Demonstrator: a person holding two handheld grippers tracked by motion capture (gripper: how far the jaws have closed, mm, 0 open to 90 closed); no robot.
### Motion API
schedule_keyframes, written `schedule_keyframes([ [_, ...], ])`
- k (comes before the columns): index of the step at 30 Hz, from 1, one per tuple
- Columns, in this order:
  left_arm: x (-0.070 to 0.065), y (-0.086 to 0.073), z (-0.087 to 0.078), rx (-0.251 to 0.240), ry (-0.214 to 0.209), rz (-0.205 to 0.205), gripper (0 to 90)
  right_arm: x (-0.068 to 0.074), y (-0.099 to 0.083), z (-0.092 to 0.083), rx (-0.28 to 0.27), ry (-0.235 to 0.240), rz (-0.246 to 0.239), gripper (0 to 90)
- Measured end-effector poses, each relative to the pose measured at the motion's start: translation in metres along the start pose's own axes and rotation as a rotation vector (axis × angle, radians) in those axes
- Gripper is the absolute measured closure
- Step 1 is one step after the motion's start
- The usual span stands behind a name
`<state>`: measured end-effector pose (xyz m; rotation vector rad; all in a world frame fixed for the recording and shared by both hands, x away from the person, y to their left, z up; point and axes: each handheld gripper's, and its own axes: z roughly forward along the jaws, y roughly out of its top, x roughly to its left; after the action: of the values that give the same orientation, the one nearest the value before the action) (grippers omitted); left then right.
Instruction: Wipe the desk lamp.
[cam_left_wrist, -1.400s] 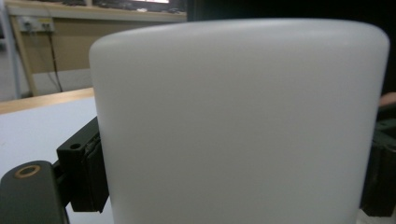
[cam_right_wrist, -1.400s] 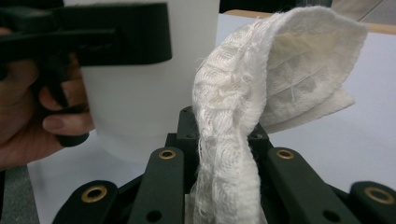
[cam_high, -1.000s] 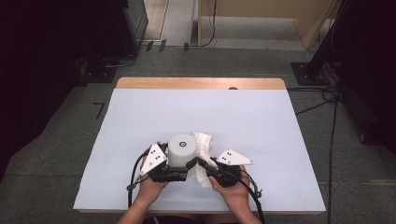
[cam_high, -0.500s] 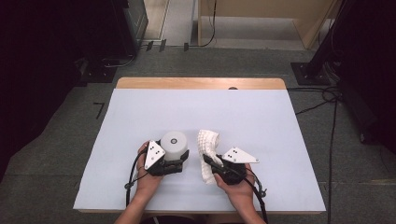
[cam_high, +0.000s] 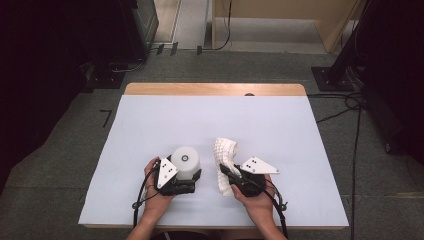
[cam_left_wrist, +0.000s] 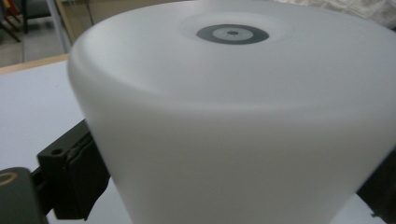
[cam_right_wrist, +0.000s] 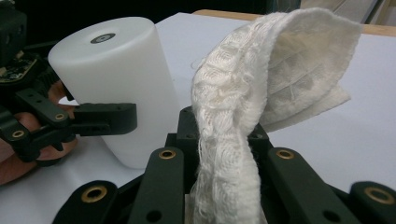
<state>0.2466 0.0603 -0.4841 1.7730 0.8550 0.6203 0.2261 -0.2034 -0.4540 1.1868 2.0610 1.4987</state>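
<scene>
A white cylinder (cam_high: 185, 161) stands upright near the front edge of the table, its long axis vertical and its flat top, marked by a small dark ring, facing the ceiling. The left gripper (cam_high: 187, 184) clasps it low on the side nearest the person, jaws pressed against its smooth wall; in the right gripper view one black jaw lies flat across the cylinder's flank.

Just beside it, clear of the cylinder, a strip of white waffle-weave cloth (cam_high: 224, 161) runs away from the person toward the middle of the table, its far end curled over on itself. The right gripper (cam_high: 228, 176) pinches the near end, jaws closed tight on the frayed fabric, which rises from between them in the right gripper view (cam_right_wrist: 233, 135).

A pale sheet (cam_high: 165, 115) covers the table, leaving a strip of wooden edge (cam_high: 210, 89) bare at the far side. Beyond lies grey carpet (cam_high: 70, 140), with black cables (cam_high: 356, 135) trailing along the right and dark equipment (cam_high: 60, 35) looming at the left.
</scene>
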Motion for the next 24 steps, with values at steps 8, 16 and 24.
schedule_keyframes([
  [8,-0.021,0.002,0.004,0.043,0.184,0.006,0.5,-0.001,-0.001,0.001,0.007,-0.002,0.000,75.5],
  [16,-0.020,0.004,0.003,0.048,0.162,-0.022,7.9,0.000,-0.001,0.001,0.000,0.002,-0.005,75.5],
  [24,-0.013,0.024,-0.006,-0.034,-0.003,-0.084,8.3,0.006,0.001,0.001,-0.002,0.018,-0.007,75.5],
])
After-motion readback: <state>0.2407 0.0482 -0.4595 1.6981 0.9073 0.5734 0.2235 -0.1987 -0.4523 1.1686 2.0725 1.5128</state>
